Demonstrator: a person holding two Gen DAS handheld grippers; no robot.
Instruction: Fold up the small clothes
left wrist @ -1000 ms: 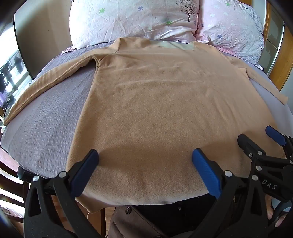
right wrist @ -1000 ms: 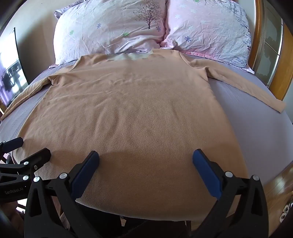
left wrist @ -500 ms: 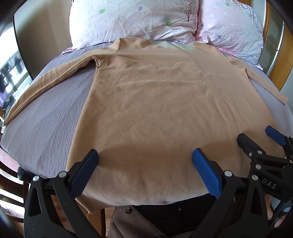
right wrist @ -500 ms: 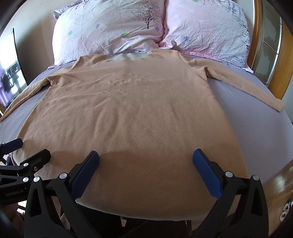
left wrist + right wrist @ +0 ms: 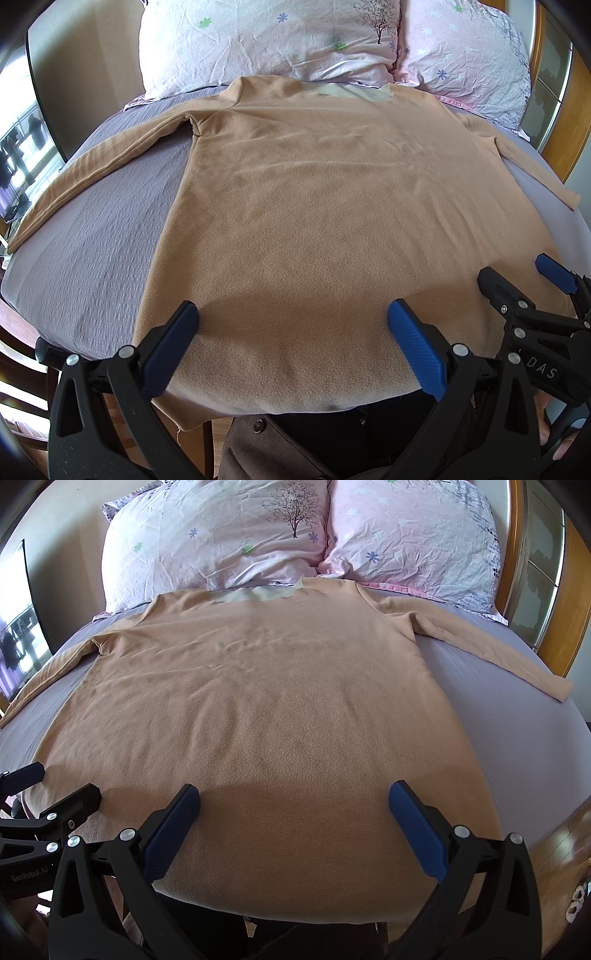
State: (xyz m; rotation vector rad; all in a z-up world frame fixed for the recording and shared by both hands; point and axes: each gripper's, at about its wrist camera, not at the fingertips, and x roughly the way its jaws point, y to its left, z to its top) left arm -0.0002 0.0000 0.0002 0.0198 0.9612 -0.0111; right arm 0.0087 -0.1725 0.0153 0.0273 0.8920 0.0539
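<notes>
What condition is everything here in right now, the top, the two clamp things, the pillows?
Tan top: spread flat, unfolded, sleeves out sideways, hem over the bed's edge.
Left gripper: open, holding nothing.
Right gripper: open, holding nothing.
Pillows: propped side by side beyond the collar.

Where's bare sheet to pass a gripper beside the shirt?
Bare sheet lies between shirt body and its spread sleeve; likewise on the other side. Pillows crowd the collar end. Left gripper and right gripper hover open.
</notes>
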